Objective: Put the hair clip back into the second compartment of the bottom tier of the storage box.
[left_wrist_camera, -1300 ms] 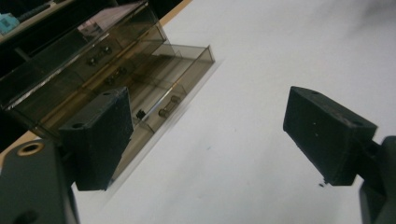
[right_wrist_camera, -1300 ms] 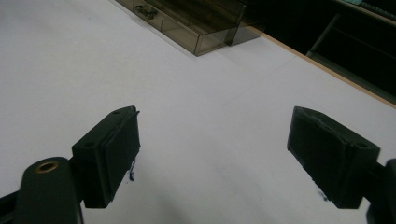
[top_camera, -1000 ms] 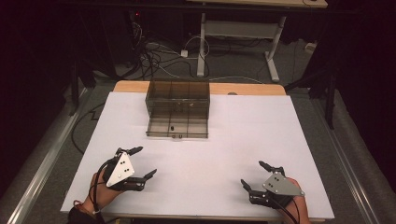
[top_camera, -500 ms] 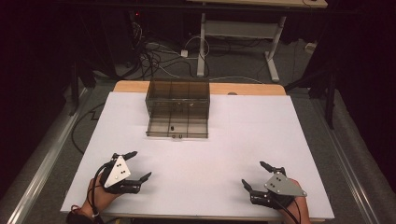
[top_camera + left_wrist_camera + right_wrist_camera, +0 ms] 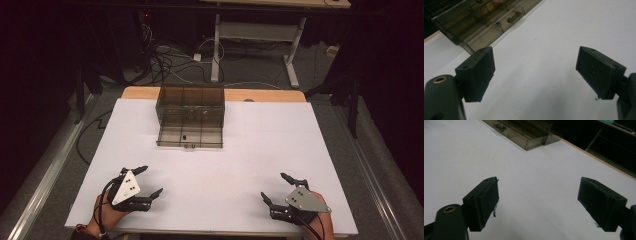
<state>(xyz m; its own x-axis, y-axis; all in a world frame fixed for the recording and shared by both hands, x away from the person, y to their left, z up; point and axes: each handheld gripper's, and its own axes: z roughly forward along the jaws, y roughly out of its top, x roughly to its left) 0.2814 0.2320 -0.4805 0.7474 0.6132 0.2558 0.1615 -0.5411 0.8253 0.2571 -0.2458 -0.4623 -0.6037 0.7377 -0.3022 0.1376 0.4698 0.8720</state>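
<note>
The bench (image 5: 260,150) is white with a light brown wood edge at the top. The see-through box (image 5: 190,116) is smoky brown. Both grippers are black, each with a grey plate on top.

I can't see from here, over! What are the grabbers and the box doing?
Left gripper open, empty. Right gripper open, empty. Smoky plastic drawer box untouched, drawer out. White table between, nothing blocking.

Dim, dark surroundings; white table (image 5: 250,150) evenly lit; slightly soft focus
</note>
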